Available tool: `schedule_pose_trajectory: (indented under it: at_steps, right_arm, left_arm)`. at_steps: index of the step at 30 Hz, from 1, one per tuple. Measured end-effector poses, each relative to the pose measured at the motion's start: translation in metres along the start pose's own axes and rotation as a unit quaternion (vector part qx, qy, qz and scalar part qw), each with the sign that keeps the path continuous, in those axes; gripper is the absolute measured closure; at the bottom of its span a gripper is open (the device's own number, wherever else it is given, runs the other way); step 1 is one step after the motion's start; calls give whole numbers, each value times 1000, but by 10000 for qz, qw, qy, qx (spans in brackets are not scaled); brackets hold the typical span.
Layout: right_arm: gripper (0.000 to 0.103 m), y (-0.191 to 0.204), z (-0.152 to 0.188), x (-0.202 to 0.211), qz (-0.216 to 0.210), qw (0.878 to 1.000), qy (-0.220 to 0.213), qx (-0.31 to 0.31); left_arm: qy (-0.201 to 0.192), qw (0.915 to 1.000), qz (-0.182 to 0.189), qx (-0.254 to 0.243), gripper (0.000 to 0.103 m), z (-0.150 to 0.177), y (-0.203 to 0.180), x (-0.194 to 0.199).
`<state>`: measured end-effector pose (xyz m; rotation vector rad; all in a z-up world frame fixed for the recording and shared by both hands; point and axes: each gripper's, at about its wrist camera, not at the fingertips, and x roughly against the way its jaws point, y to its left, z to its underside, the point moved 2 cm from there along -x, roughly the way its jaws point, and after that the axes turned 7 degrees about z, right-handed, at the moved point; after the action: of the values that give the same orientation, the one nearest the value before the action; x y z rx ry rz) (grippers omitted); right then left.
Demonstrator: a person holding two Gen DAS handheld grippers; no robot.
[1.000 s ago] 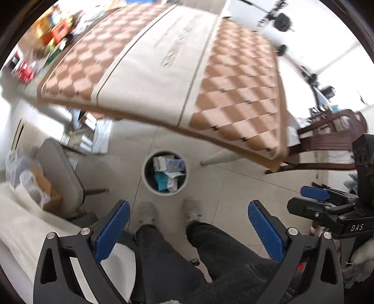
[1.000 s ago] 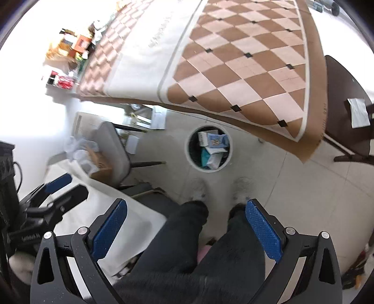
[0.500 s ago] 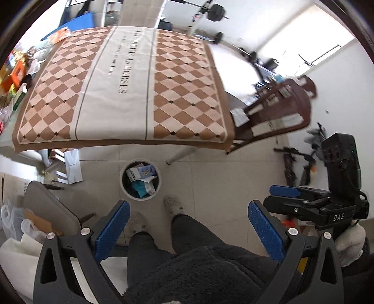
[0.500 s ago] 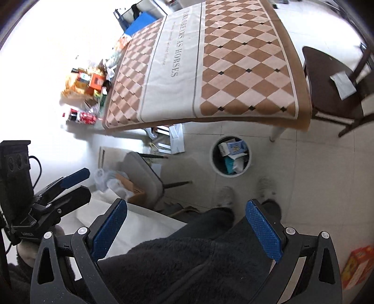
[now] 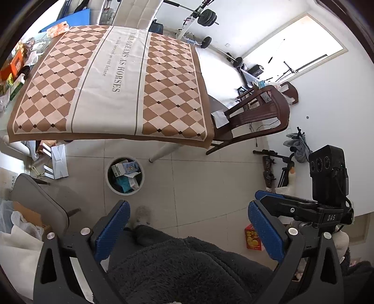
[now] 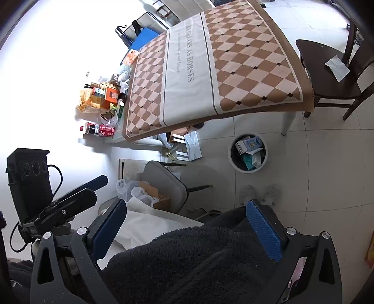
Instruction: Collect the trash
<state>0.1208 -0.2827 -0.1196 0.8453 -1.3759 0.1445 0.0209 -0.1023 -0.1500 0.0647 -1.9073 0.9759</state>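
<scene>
Raised higher than a second ago, left gripper (image 5: 188,228) and right gripper (image 6: 187,225) both spread and holding nothing, trash bin (image 5: 109,181) on the floor beside the table (image 5: 109,77).

A lived-in home room: a counter under a brown-and-cream checked cloth (image 5: 112,79) printed with a motto stands on a pale tiled floor (image 5: 198,177), with a dark wooden dining chair (image 5: 254,119) beside it. A barbell on a white rack (image 5: 201,21) stands behind, snack boxes and drink bottles (image 6: 100,100) crowd the counter's end, and a round white waste bin (image 5: 125,175) holds cartons.
</scene>
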Motion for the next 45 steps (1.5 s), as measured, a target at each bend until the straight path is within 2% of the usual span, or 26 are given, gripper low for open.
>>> schedule_pose_trajectory:
  at_steps: [13, 27, 45]
  right_arm:
    - [0, -5, 3, 5, -166, 9997, 107, 126]
    - [0, -16, 14, 6, -170, 9993, 302, 149]
    - [0, -22, 20, 9, -223, 9992, 291, 130]
  left_arm:
    - [-88, 9999, -36, -101, 0, 9, -14, 3]
    - [121, 9993, -82, -338, 0, 17, -26, -3]
    - [-11, 9996, -75, -271, 0, 19, -26, 0]
